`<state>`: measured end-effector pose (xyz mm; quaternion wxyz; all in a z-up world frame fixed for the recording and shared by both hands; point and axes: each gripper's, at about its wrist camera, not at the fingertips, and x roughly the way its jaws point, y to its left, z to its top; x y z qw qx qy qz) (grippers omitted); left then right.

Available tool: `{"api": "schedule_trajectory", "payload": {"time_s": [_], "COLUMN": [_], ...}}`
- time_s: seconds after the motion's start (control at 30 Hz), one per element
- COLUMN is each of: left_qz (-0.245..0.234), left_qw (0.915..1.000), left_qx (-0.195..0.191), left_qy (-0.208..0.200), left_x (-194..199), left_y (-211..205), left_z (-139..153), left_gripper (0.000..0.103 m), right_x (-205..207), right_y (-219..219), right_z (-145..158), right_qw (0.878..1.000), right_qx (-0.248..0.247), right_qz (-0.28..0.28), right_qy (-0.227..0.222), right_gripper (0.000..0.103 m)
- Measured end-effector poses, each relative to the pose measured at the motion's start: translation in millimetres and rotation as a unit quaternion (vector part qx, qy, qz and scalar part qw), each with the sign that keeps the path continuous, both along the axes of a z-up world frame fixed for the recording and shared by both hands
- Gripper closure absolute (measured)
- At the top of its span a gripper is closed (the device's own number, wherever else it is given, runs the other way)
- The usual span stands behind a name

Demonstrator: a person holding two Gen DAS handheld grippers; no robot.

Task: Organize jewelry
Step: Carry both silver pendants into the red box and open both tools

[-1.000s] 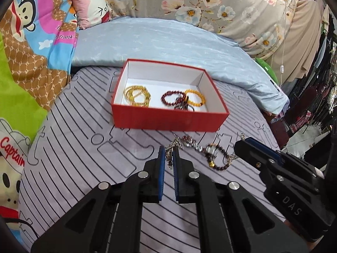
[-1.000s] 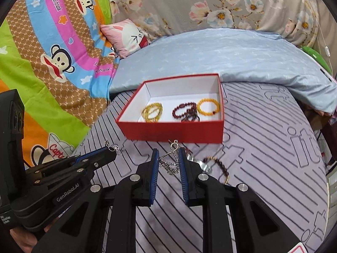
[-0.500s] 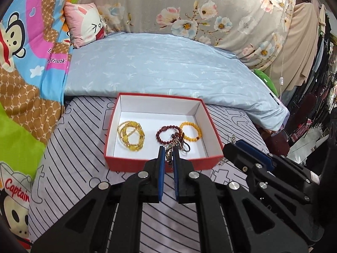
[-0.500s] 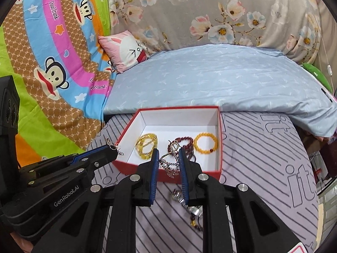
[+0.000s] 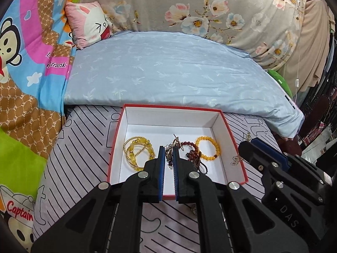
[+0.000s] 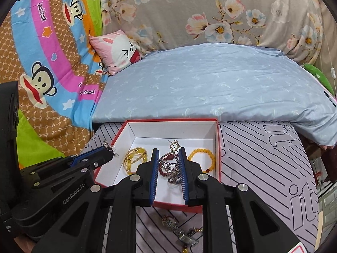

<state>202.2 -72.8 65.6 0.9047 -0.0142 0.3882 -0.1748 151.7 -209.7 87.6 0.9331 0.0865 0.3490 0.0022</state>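
My left tool (image 5: 168, 160) is pinched almost shut on a thin silver chain (image 5: 171, 147), which pokes up past the blue pads and hangs over the middle of the red box (image 5: 113, 154). My right tool (image 6: 168, 160) stands a little wider, its pads closed on a tangled silver necklace (image 6: 171, 164) with a red stone, also above the box's white floor.

Inside the box, a coiled yellow bracelet (image 5: 138, 150) lies to the left of my left tool, a dark red bead bracelet (image 5: 192, 152) just to its right, and an orange bead bracelet (image 5: 208, 149) beyond that. The back half of the box floor is bare, and so is the near left corner. The near wall of the box runs under both tools; the right wall lies just beside the tip of my right tool as seen from the left camera.

On the striped bedsheet (image 6: 263, 168) in front of the box, below my right tool, more jewelry (image 6: 179, 229) lies in a small heap. The sheet to the right of the box is open. A pale blue quilt (image 5: 168, 71) rises close behind the far wall.
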Motion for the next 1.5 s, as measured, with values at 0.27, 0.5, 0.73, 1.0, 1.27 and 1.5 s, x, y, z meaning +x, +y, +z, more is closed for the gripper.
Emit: {"api": "schedule_trajectory", "payload": {"time_s": [0.27,0.5,0.73,1.0,1.27,1.5], "left_qz": [0.005,0.009,0.011,0.01,0.01,0.015], "left_qw": [1.0,0.9998,0.9996,0.9994,0.9992,0.9986], "left_qx": [0.006,0.014,0.021,0.025,0.03,0.043], "left_qy": [0.001,0.01,0.015,0.021,0.026,0.026], "left_x": [18,29,38,44,48,48], "left_y": [-3,-8,-13,-18,-22,-26], "left_z": [-4,-13,-20,-27,-32,-37], "left_gripper": [0.097,0.097,0.097,0.097,0.096,0.078], "right_x": [22,32,38,42,46,43], "right_y": [-7,-9,-12,-13,-12,-7], "right_z": [-18,-31,-40,-45,-49,-45], "right_qw": [1.0,0.999,0.999,0.999,0.999,0.999], "right_qx": [0.001,-0.001,-0.003,-0.005,-0.008,-0.019], "right_qz": [-0.008,-0.012,-0.013,-0.013,-0.011,-0.013], "right_qy": [0.019,0.03,0.038,0.042,0.045,0.039], "right_gripper": [0.086,0.086,0.086,0.086,0.085,0.079]}}
